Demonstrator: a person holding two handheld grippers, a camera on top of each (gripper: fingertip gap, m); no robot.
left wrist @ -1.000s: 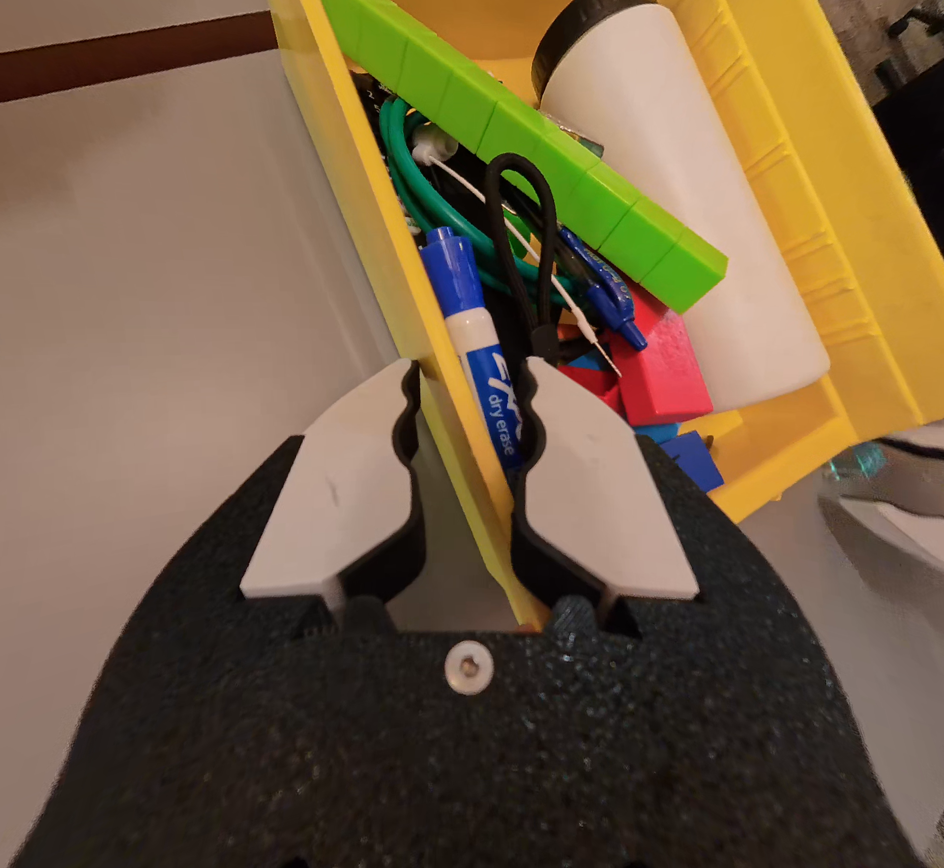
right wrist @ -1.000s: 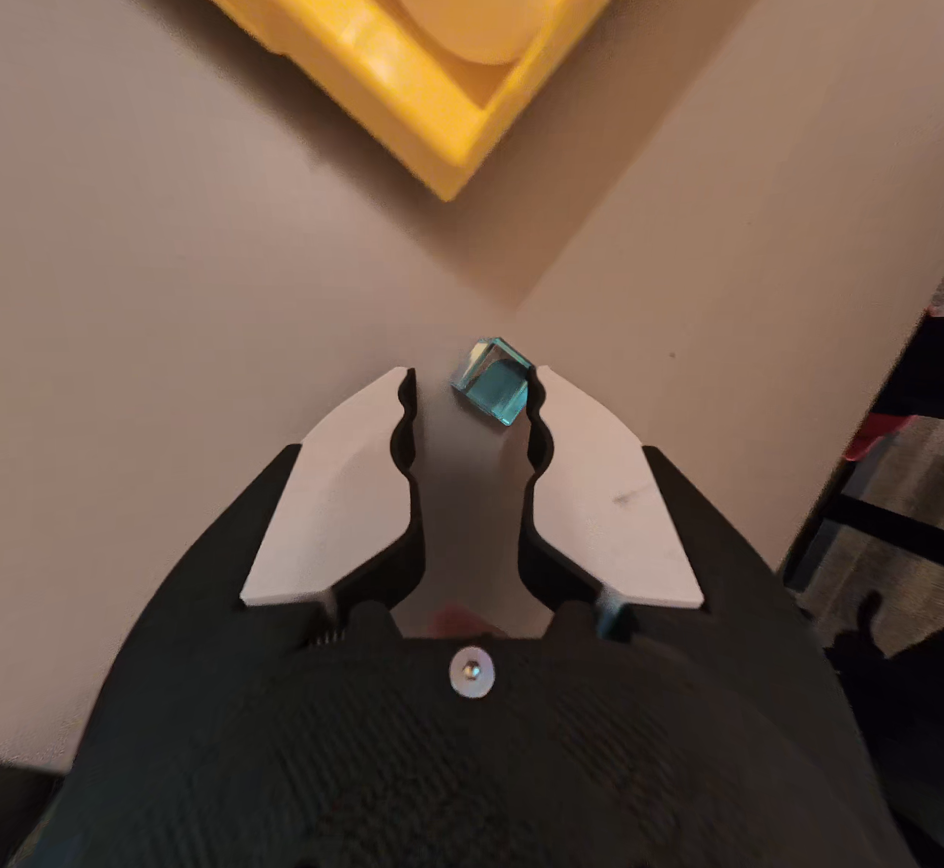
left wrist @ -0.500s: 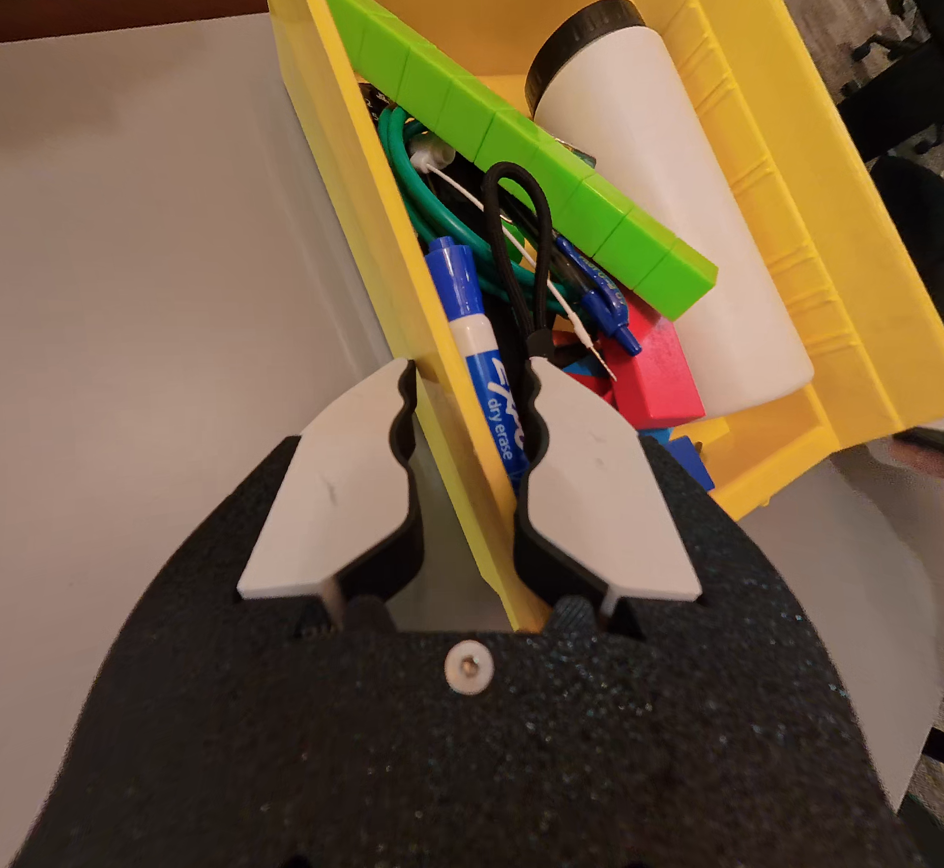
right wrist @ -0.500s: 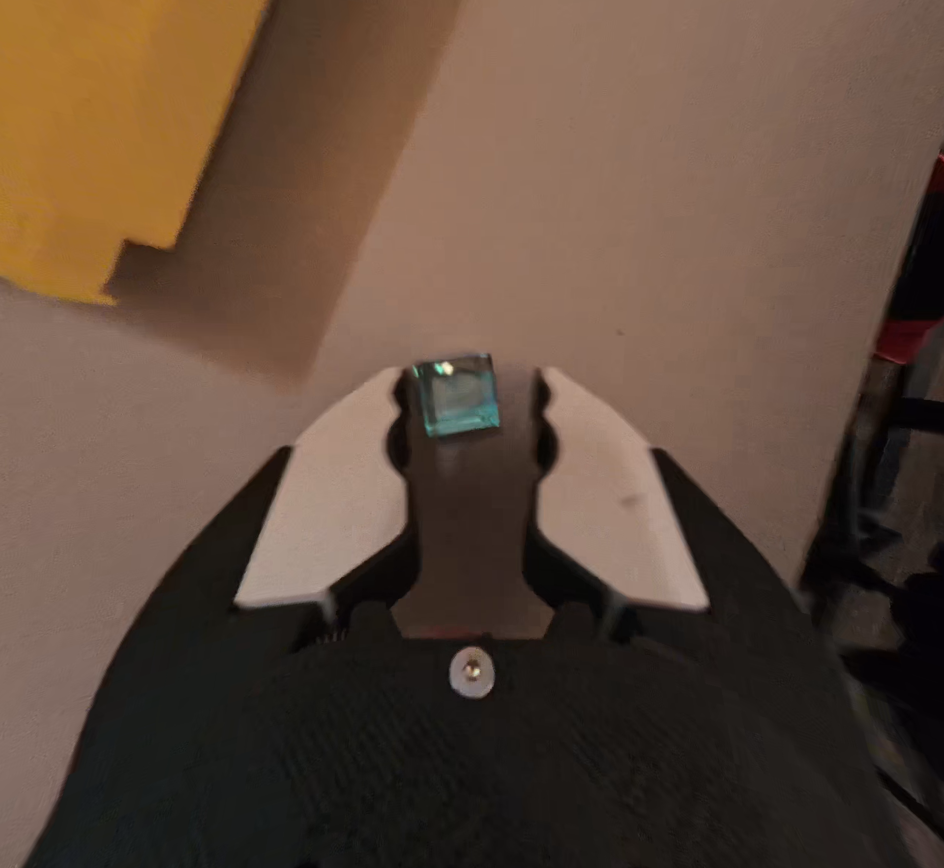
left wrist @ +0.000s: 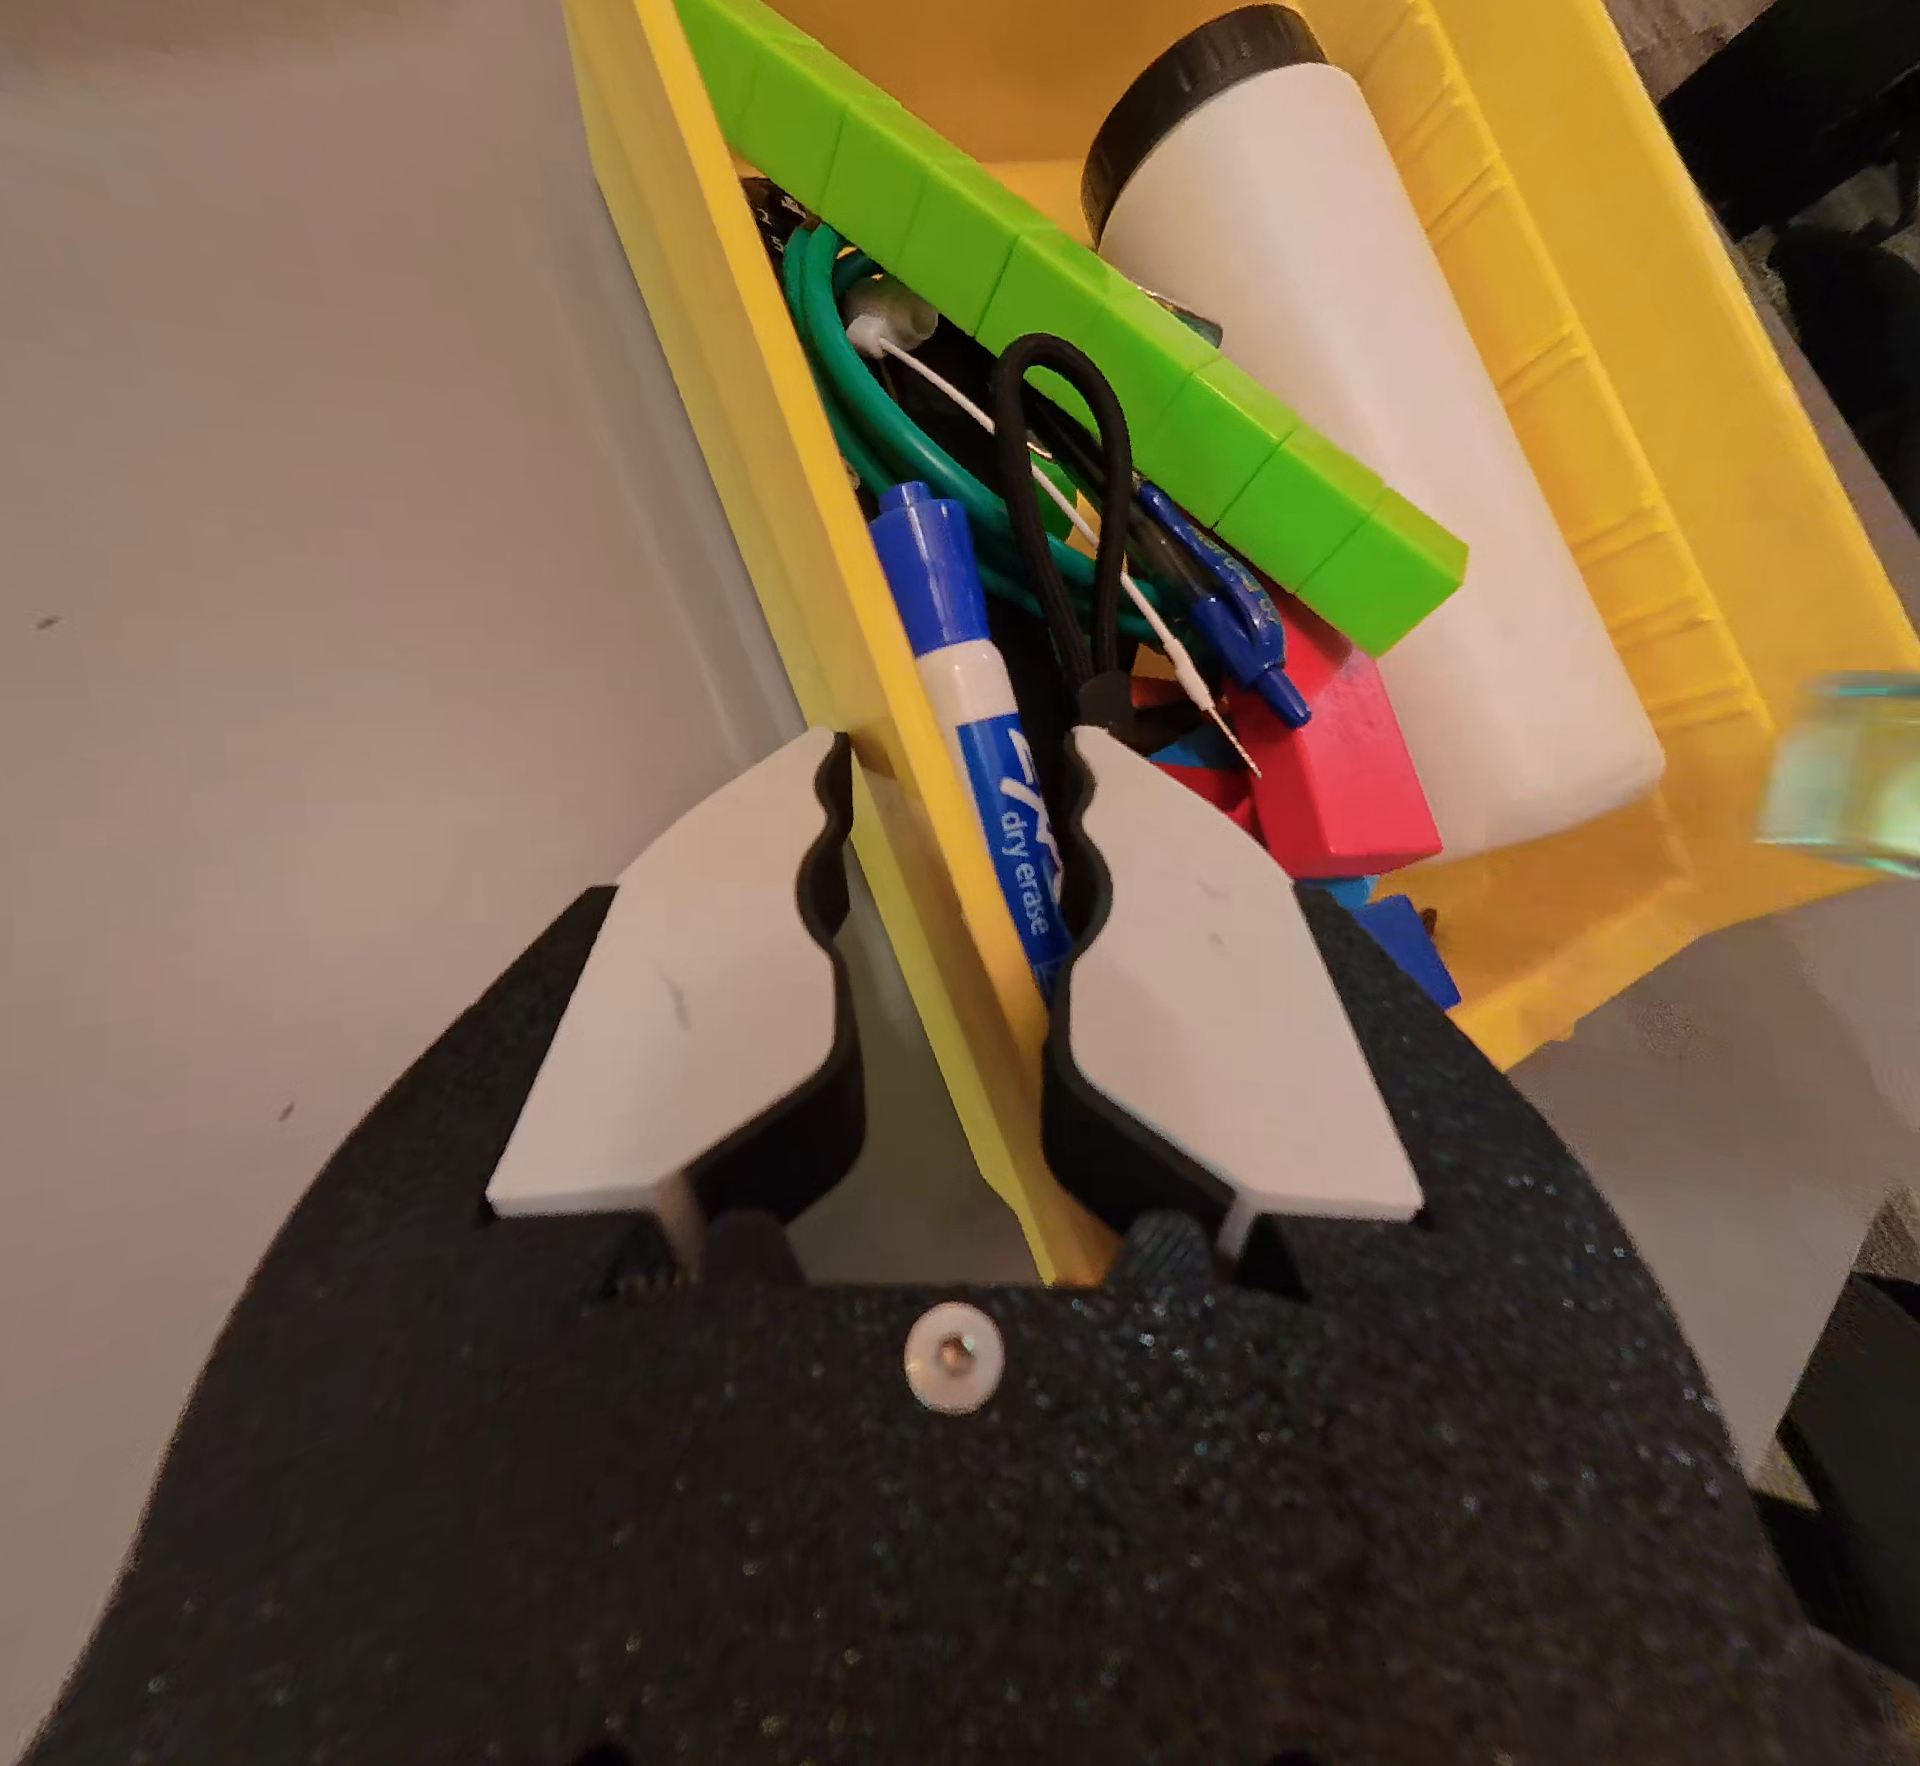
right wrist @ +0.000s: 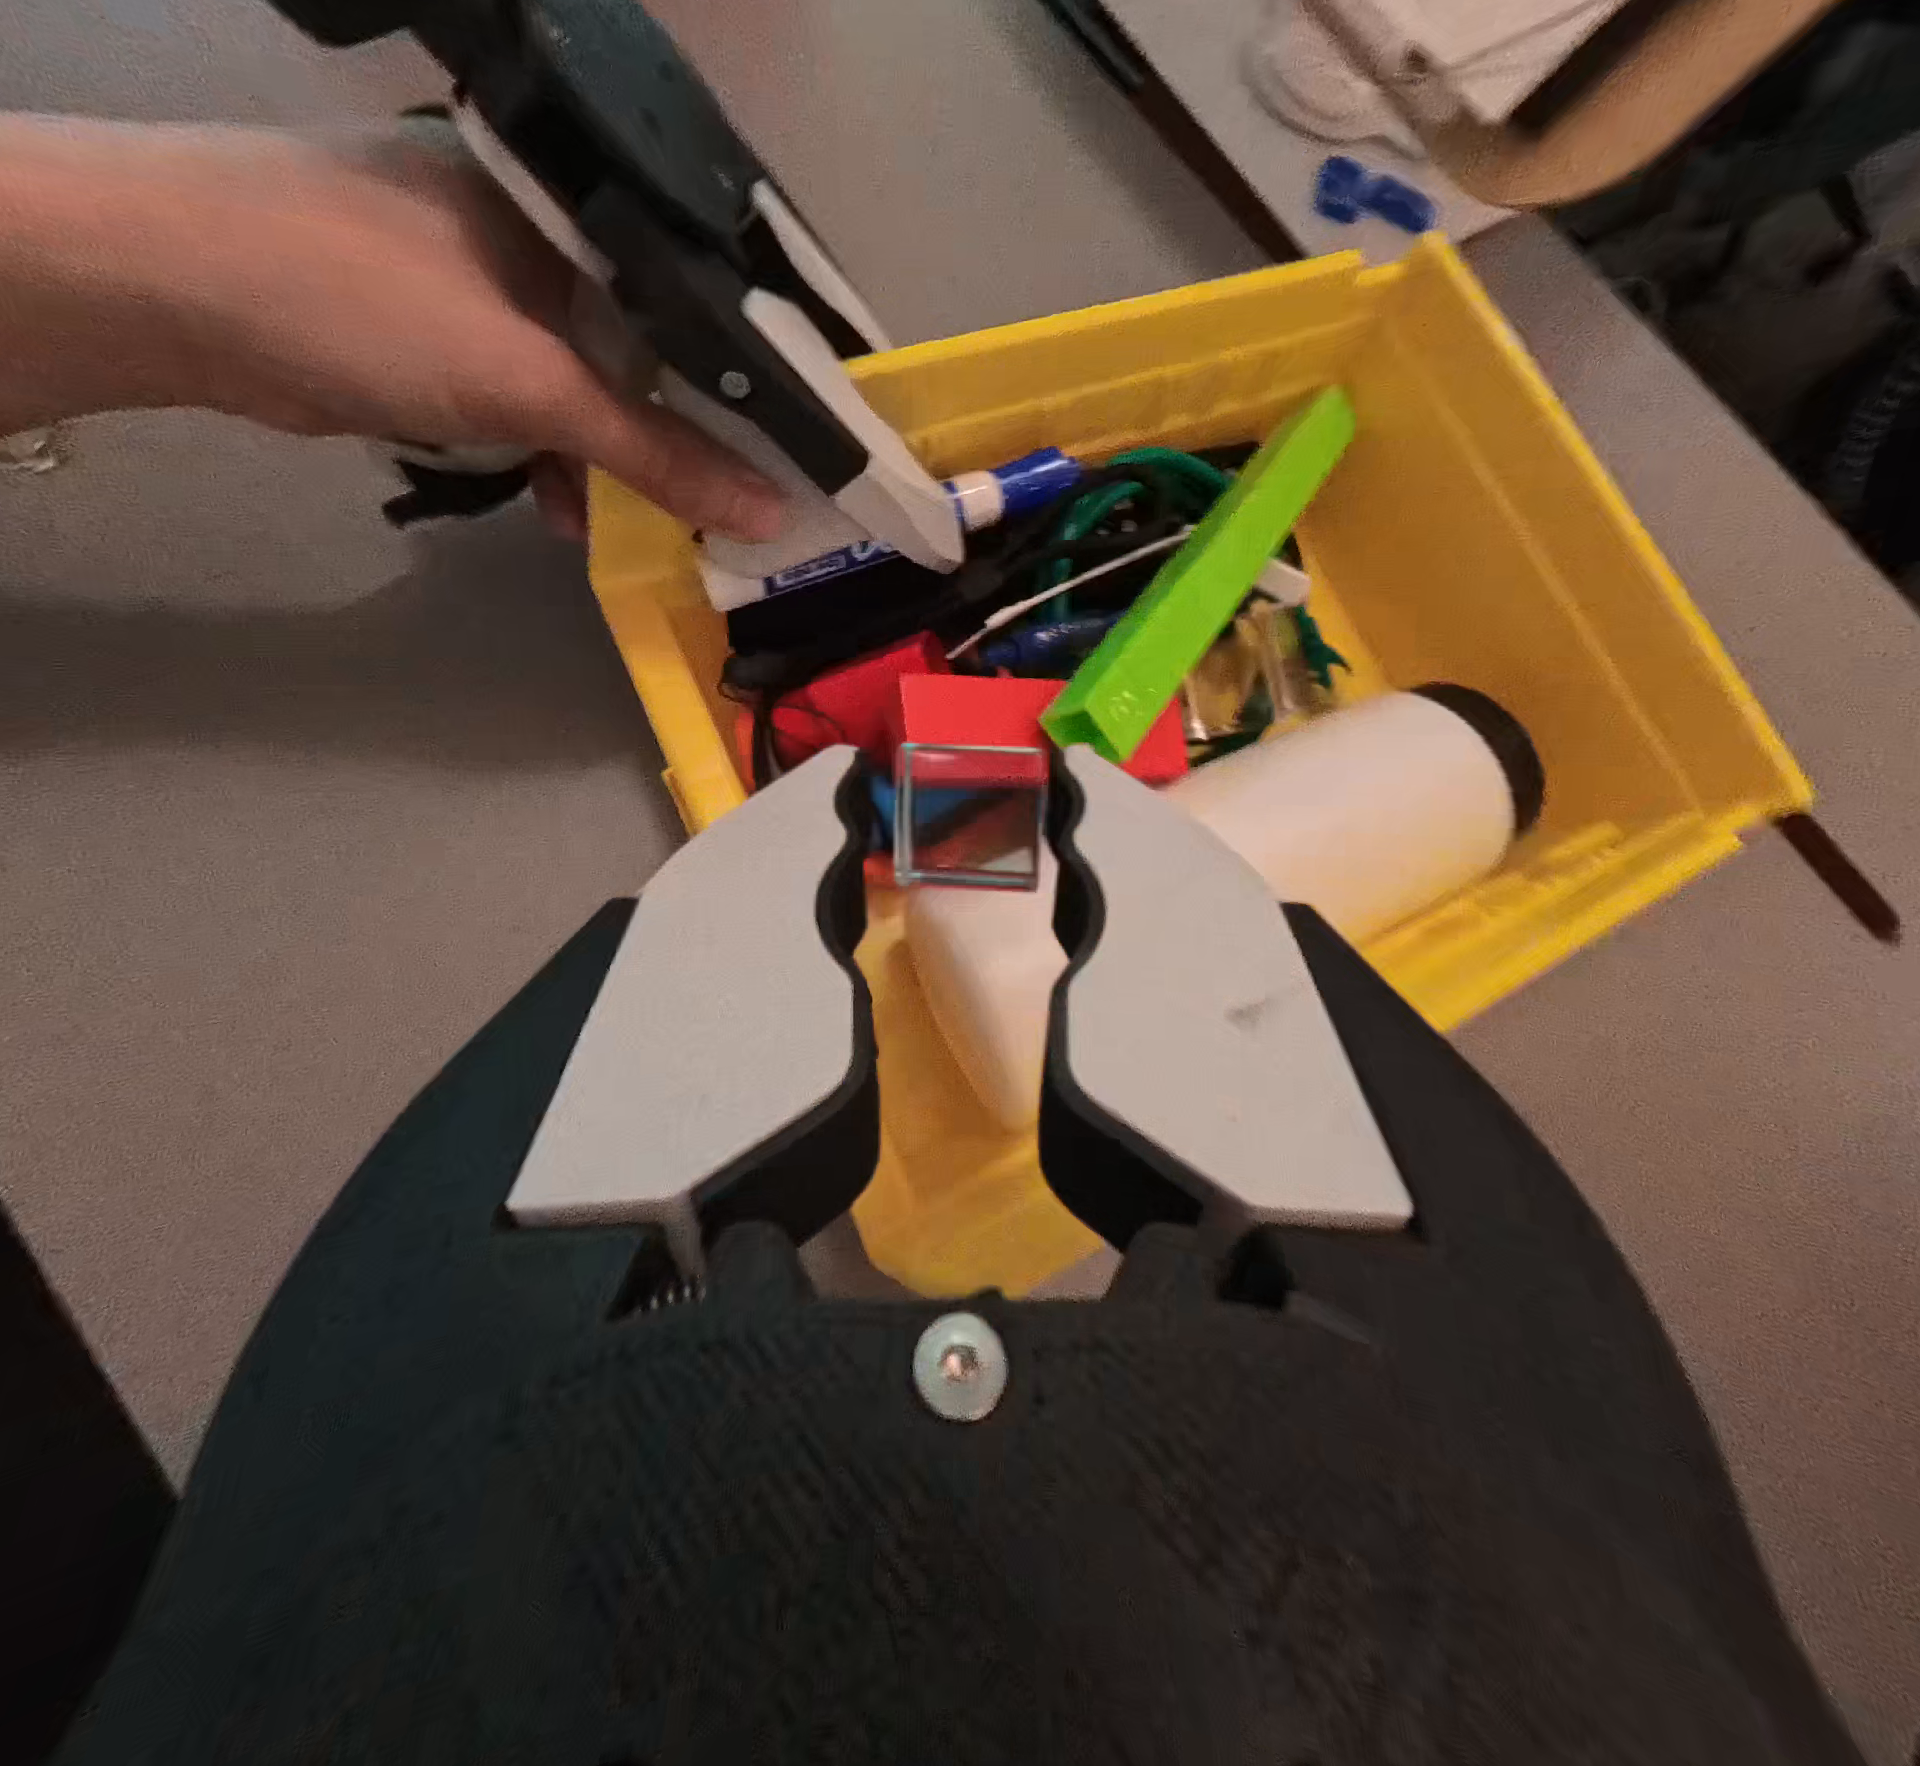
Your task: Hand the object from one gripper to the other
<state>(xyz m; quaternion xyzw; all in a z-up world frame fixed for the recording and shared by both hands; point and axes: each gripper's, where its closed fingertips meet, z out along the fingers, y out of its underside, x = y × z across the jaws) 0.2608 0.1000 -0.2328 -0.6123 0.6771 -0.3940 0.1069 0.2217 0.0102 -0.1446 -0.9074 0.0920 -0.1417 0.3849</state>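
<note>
While the right hand-held gripper (right wrist: pixel 961 817) pinches a clear cube (right wrist: pixel 968 817) above it, the yellow bin (right wrist: pixel 1507 511) holds marker (left wrist: pixel 977 708), green bar (left wrist: pixel 1039 272), white bottle (left wrist: pixel 1340 428), red blocks (left wrist: pixel 1340 771); left hand-held gripper (left wrist: pixel 961 781) spread, straddling the wall.

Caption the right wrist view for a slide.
Right gripper holds a clear cube above the yellow bin of clutter.

The yellow bin (right wrist: pixel 1621 573) is crowded: a green bar (right wrist: pixel 1205 584) lies slanted across cables, a white bottle (right wrist: pixel 1351 812) fills 1 side. The bin wall stands between the left gripper's (left wrist: pixel 961 760) fingers. The table (left wrist: pixel 312 469) beside the bin is free.
</note>
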